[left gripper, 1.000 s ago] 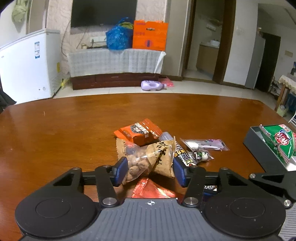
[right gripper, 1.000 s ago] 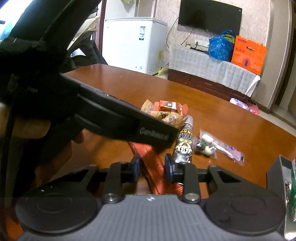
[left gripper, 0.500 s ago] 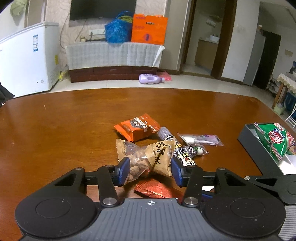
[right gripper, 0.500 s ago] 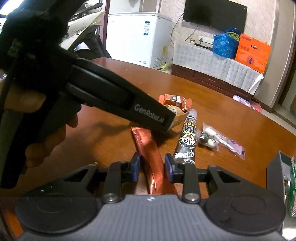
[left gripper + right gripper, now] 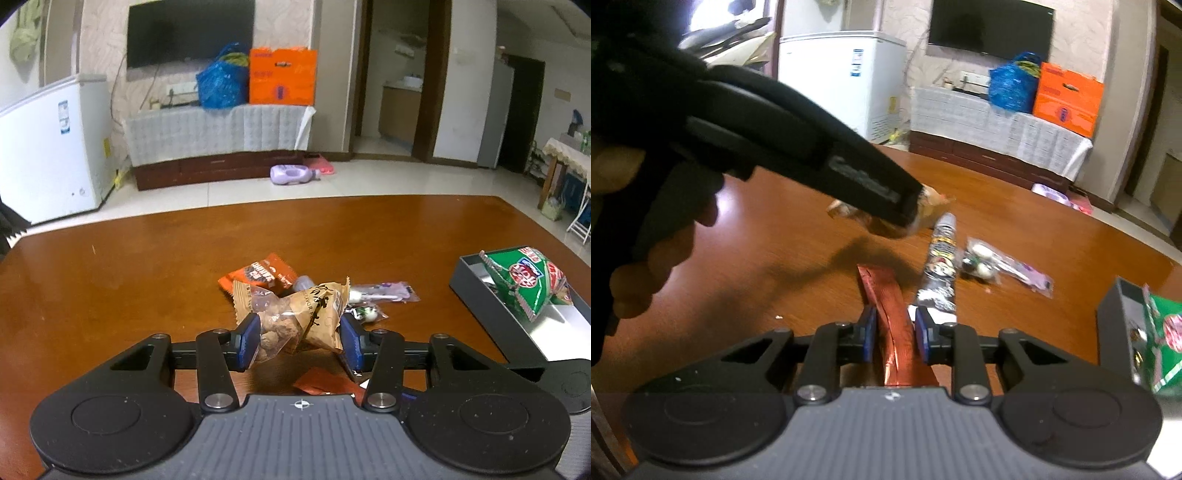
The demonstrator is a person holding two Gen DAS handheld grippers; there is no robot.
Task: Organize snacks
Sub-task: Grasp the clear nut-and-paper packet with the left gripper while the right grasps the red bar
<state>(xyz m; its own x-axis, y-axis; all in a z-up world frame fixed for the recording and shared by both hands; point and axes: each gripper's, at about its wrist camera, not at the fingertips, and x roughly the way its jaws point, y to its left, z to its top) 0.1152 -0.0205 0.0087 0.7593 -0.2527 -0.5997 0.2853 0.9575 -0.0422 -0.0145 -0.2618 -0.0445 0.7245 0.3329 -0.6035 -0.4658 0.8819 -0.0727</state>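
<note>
A wide brown wooden table (image 5: 147,266) fills the lower half of the left wrist view, a living room behind it. At lower centre the left gripper (image 5: 298,341) is clamped on a tan bag of nuts (image 5: 295,314), its jaws having just drawn in; the bag looks lifted off the pile. A grey box (image 5: 476,284) at the right edge holds a green packet (image 5: 524,280).

In the right wrist view, the right gripper (image 5: 892,334), lower centre, has just been closing on a red foil stick (image 5: 890,306) lying on the table. Pick-up is in hand; next comes carrying both to the box.
</note>
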